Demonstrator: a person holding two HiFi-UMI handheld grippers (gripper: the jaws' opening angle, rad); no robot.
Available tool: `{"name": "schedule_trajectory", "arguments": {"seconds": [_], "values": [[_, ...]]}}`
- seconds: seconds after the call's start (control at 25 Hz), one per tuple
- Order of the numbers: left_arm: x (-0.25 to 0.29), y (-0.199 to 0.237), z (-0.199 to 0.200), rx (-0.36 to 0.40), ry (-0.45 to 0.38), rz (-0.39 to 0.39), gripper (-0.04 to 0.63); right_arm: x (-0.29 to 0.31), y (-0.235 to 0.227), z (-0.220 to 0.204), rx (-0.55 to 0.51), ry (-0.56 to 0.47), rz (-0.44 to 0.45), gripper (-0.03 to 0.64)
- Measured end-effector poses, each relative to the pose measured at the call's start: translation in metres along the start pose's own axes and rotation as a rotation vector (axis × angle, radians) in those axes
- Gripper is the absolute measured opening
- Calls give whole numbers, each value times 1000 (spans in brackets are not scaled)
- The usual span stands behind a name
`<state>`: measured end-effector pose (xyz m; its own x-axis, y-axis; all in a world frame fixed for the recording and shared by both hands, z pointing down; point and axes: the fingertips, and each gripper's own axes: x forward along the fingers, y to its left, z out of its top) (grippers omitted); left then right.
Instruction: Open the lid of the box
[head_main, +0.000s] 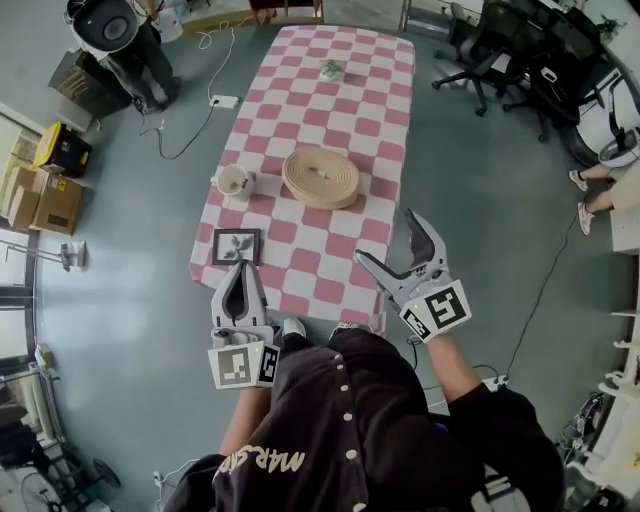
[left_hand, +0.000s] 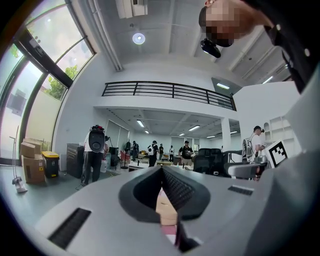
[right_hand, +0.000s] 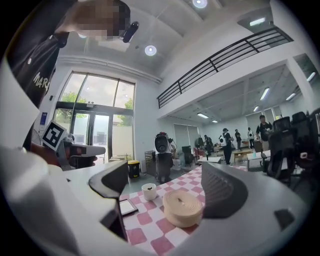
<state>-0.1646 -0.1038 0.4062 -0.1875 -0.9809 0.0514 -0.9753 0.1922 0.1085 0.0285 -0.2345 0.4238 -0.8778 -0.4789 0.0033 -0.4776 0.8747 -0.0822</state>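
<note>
Box round, lying flat, lid up, on table | left gripper fingers together | right gripper fingers apart

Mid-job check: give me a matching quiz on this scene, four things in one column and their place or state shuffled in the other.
1. round box
2. picture frame
3. left claw
4. right claw

a. open
b. shut
c. middle of the table
d. near left corner of the table

Pairs: 1-c, 2-d, 3-b, 4-a
</note>
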Motion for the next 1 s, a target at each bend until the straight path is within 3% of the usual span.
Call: {"name": "schedule_trajectory", "arguments": {"seconds": [0.2, 0.44, 0.72, 1.0], "values": [[8, 10, -11, -10, 33, 1, 8, 15, -2, -5, 19, -7, 2, 446], [33, 10, -17, -24, 40, -104, 8, 32, -12, -10, 46, -9, -62, 446], [67, 54, -7, 4, 42, -196, 8, 60, 1, -13, 36, 29, -117, 446], [92, 82, -7, -39, 41, -242, 8, 88, 8, -20, 33, 93, -155, 448]]}}
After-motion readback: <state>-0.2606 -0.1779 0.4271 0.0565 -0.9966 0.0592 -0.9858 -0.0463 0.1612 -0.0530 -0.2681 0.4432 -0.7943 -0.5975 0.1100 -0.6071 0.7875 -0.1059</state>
